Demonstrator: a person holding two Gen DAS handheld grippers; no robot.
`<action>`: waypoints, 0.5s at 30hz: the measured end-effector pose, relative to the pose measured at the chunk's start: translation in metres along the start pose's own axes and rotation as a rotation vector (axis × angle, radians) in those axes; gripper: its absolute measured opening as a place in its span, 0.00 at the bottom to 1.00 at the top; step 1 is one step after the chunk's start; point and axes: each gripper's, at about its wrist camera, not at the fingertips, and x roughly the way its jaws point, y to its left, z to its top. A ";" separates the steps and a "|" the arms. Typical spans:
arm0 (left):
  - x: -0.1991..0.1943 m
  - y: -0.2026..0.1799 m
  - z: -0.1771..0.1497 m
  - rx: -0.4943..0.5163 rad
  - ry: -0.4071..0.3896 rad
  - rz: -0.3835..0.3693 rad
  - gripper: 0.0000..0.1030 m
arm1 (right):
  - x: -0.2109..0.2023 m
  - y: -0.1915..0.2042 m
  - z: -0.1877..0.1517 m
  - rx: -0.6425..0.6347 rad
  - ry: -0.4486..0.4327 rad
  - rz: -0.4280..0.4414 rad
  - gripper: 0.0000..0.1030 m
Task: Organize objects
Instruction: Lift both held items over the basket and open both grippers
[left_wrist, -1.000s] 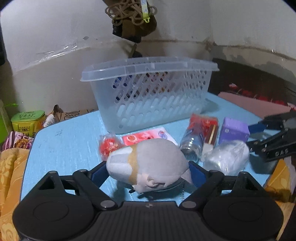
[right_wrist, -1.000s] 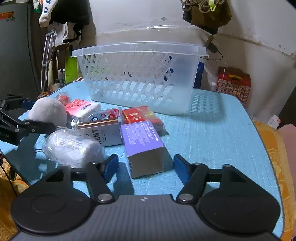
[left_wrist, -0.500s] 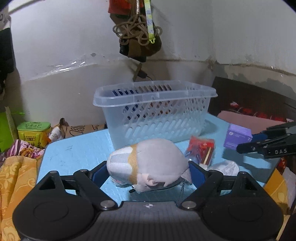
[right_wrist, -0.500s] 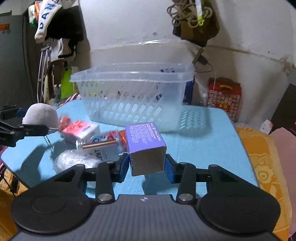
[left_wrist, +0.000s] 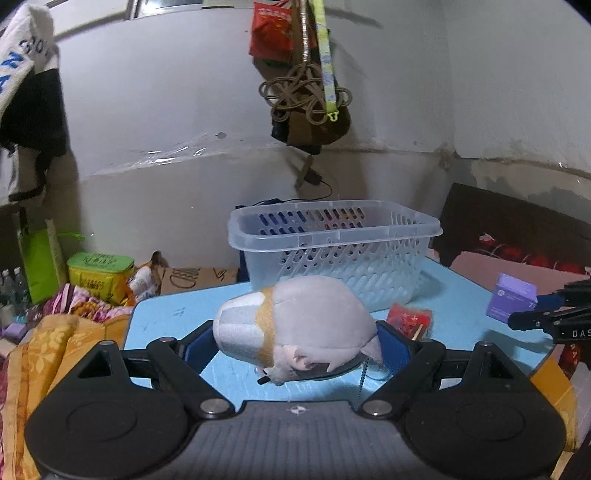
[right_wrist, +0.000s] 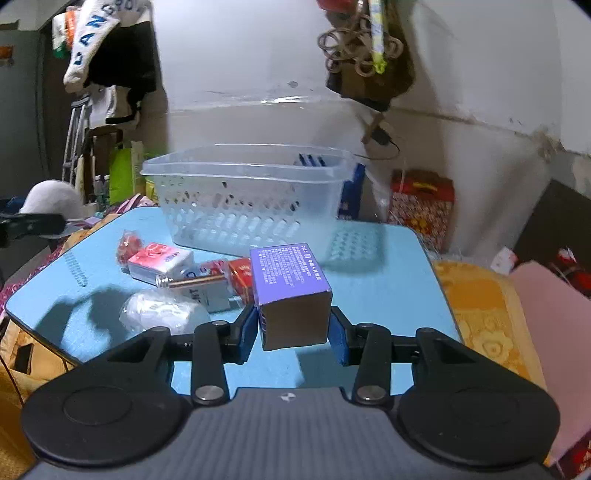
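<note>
- Before the basket (left_wrist: 334, 236), above the blue table (left_wrist: 166, 314): the left gripper (left_wrist: 295, 345) is clamped on a grey plush (left_wrist: 295, 325), one blue pad against each end of it.
- Plush: judged soft and light. It bulges beyond the pads, so the hold across its body looks sound; a thin chain hangs below it and could snag on the basket's rim.
- Right of the basket's front, in the right wrist view: the right gripper (right_wrist: 293, 332) is closed on a purple box (right_wrist: 290, 291), pads on its two long sides near the rear end.
- Box: cardboard, stiff and probably light. It juts forward from the pads and may pivot if bumped; flat sides give a good grip, though hard squeezing could dent them.
- Between the box and the basket (right_wrist: 247, 201), on the table: a white packet (right_wrist: 162, 314), a small bottle (right_wrist: 192, 278), red packs (right_wrist: 240, 273) and a tissue pack (right_wrist: 159, 258), close together and some touching.
- Basket: perforated plastic, apparently empty.
</note>
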 end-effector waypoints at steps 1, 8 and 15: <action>-0.004 0.000 -0.001 -0.005 0.002 0.006 0.88 | -0.003 -0.001 0.000 0.007 0.002 -0.004 0.44; -0.023 0.008 -0.004 -0.073 0.012 0.041 0.88 | -0.027 0.005 0.017 0.003 0.001 0.004 0.44; -0.022 -0.001 0.003 -0.099 0.122 0.026 0.88 | -0.023 0.013 0.026 -0.007 0.044 0.068 0.44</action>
